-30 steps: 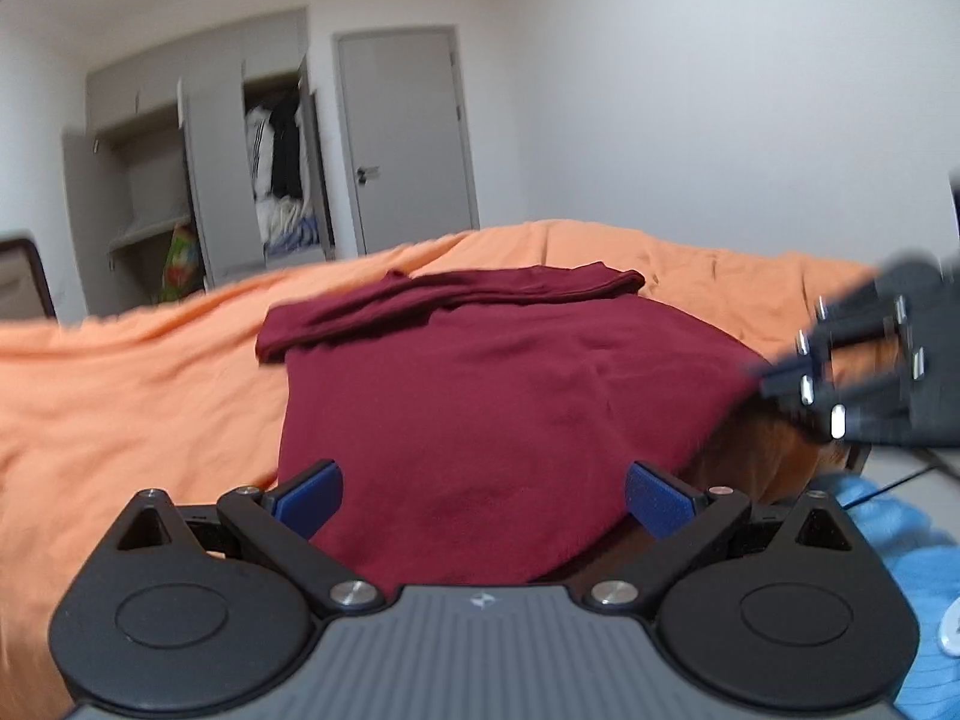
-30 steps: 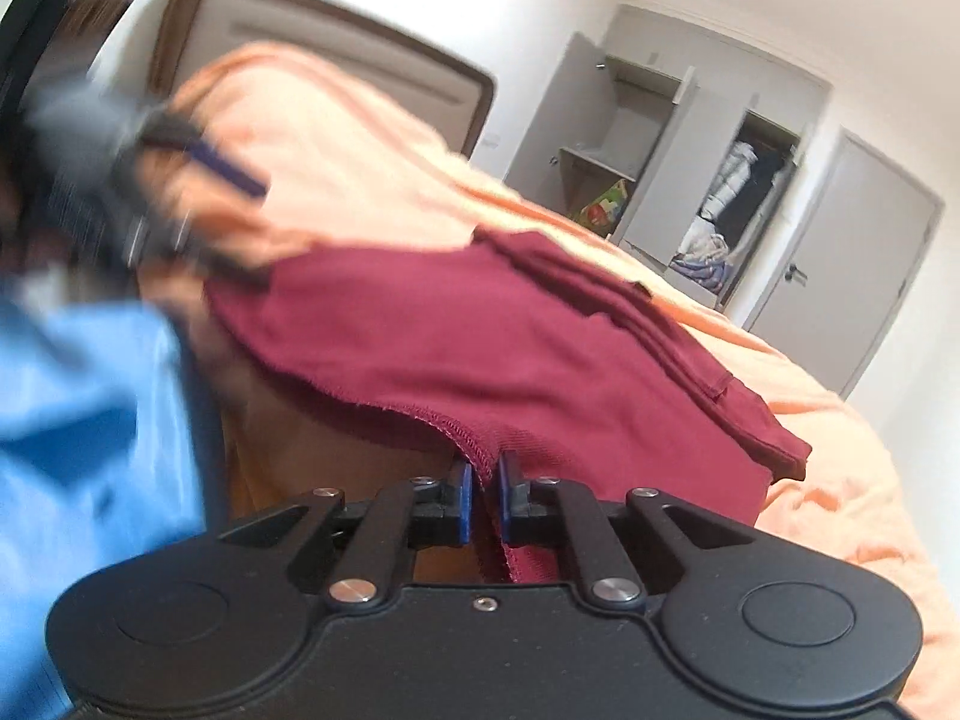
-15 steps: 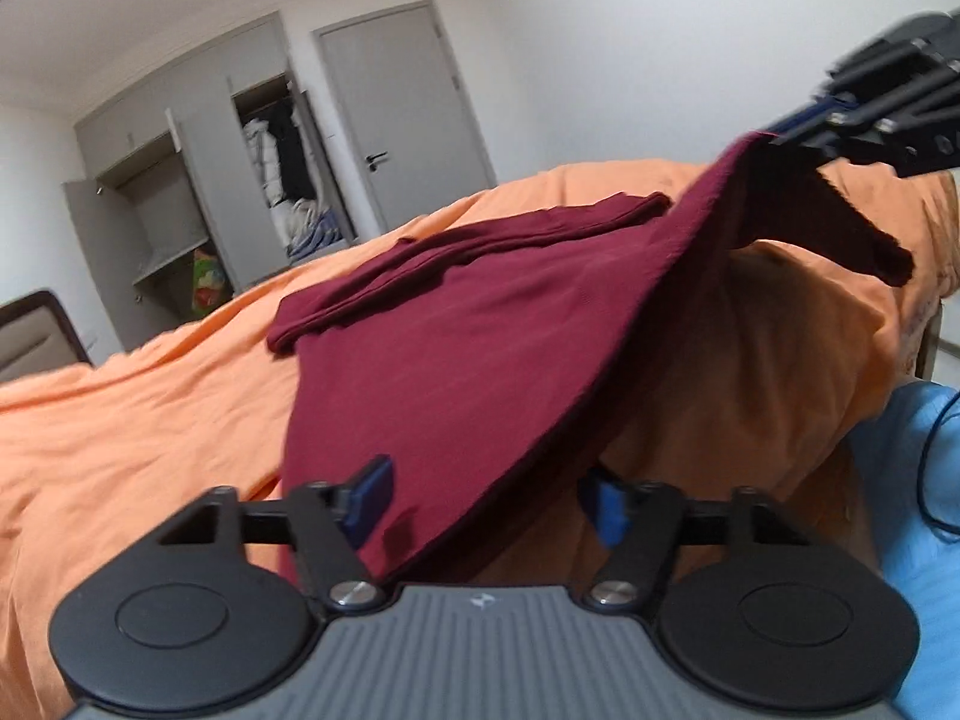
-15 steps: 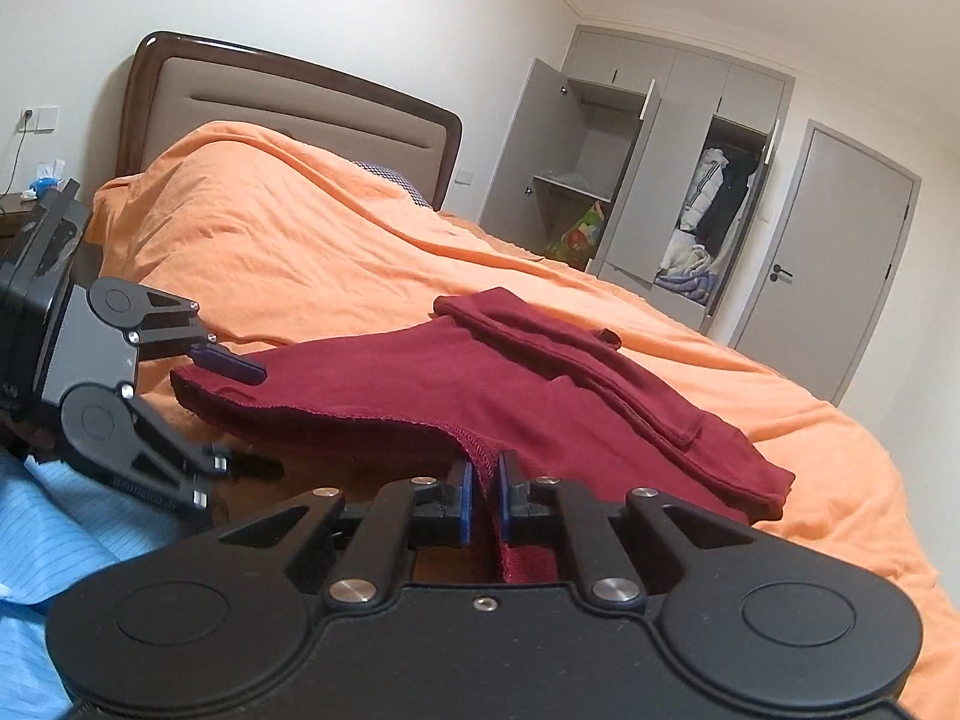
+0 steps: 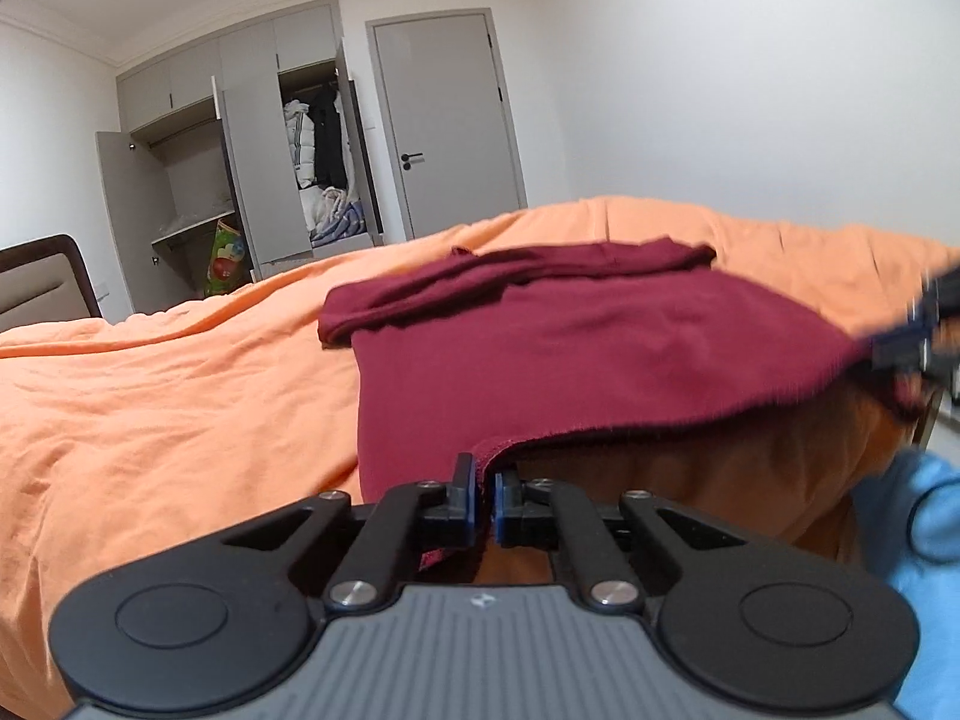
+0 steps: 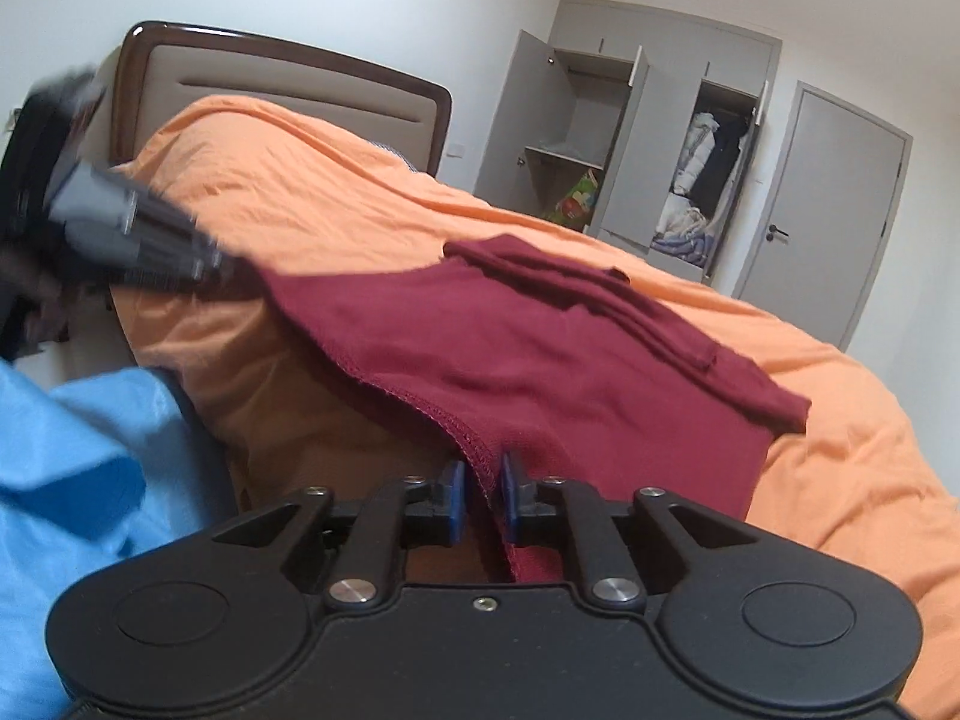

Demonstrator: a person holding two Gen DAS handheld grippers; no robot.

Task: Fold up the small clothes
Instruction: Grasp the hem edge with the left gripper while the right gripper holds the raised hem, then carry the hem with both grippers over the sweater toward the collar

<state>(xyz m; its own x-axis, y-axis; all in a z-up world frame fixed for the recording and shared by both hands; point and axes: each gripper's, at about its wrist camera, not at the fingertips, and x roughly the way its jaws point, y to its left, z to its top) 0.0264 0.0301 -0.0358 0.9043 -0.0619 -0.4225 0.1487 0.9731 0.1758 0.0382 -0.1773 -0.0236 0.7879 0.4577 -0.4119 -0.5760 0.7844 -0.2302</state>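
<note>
Maroon knit garment is shown on the orange-covered bed, far end already folded; its near hem is pinched by the closed left gripper. From the right wrist, the hem's other corner is seen clamped in the right gripper; the lengthwise fold is judged outstanding.

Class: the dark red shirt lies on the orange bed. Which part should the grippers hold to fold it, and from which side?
Grip the shirt by its stitched hem, one corner per gripper, from the bed's near edge. That hem overhangs there, and both grippers already pinch it.
</note>
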